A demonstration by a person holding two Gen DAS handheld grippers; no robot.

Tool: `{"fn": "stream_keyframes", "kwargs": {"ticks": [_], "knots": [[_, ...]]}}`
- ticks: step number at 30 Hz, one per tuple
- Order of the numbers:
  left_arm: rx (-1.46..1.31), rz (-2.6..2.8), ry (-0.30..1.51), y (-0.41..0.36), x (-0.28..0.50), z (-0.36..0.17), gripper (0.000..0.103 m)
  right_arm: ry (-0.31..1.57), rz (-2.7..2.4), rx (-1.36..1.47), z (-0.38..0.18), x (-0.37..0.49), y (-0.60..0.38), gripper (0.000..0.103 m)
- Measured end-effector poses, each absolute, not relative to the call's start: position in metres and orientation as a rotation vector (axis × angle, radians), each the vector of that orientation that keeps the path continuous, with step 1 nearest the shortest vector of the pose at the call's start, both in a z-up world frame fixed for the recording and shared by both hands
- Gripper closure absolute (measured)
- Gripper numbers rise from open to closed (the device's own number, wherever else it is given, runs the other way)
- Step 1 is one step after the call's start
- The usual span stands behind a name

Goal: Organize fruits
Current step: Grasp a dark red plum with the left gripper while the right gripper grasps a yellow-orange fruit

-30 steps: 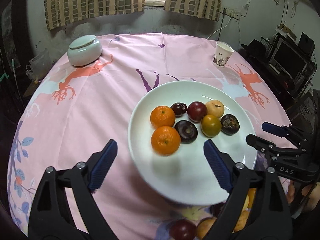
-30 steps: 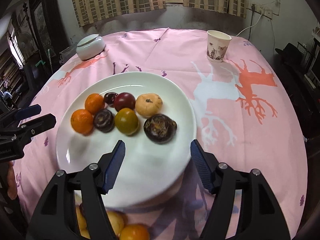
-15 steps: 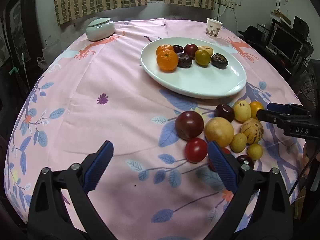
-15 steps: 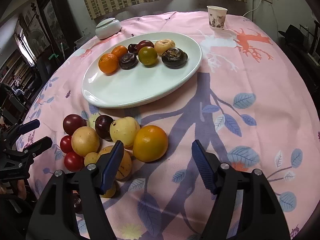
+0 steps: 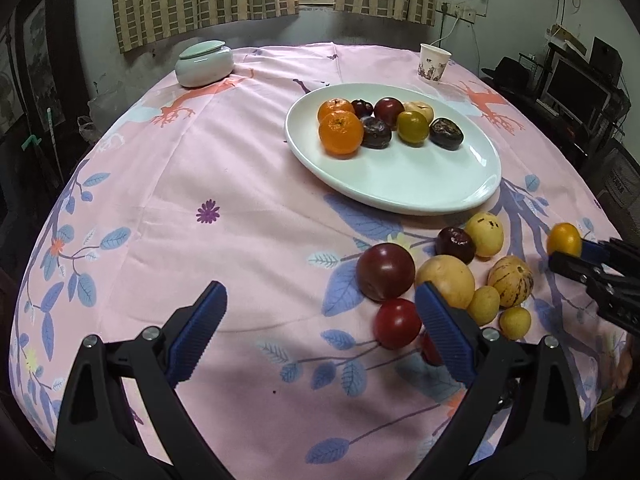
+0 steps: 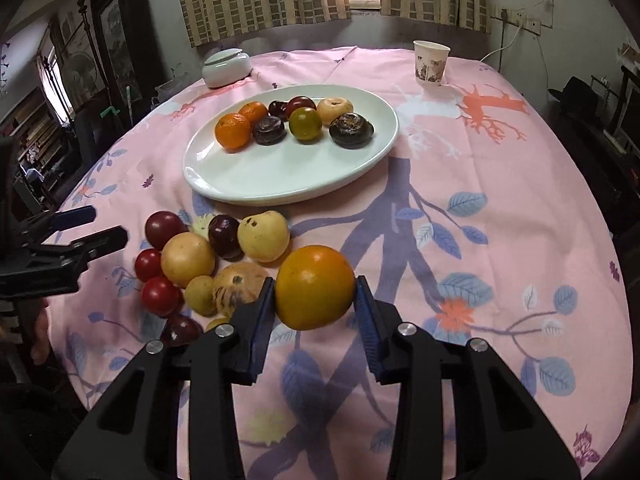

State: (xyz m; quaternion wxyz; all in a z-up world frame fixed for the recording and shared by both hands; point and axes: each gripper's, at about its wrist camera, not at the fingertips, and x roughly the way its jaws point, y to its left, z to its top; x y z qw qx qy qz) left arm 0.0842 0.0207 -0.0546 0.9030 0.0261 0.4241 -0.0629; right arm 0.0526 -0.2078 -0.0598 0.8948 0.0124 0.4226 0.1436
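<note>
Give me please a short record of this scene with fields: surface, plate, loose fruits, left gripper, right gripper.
surface: round table under a pink tablecloth
plate: white plate holding seven fruits, among them two mandarins
loose fruits: pile on the cloth in front of the plate
left gripper: left gripper open, nothing between its jaws
right gripper: right gripper closing, its pads on both sides of an orange fruit
</note>
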Motion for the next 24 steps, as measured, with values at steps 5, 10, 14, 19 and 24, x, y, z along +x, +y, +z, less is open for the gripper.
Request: {"fn": "stream_keyframes", "kwargs": {"ticks": [5,10,14,19,24], "knots": [[0.035,-0.134,0.932,0.011,0.107,-0.068,0.007,0.876,0.324,0.076,-0.062,0.032,-0.214,0.063],[-0.111,-0.266,1.011,0.01,0.125,-0.087,0.029,0.852,0.338,0.093,-0.056,0.027,-0.214,0.063],[-0.117,-0.302,0.995,0.002,0.126,-0.091,0.043,0.847,0.354,0.098,-0.055,0.028,-0.209,0.063],[-0.091,-0.333,0.984,-0.01,0.126,-0.088,0.064,0.851,0.356,0.108,-0.056,0.028,-0.205,0.063],[-0.078,-0.323,0.967,-0.009,0.117,-0.082,0.064,0.849,0.354,0.1,-0.055,0.027,-0.203,0.063]]}}
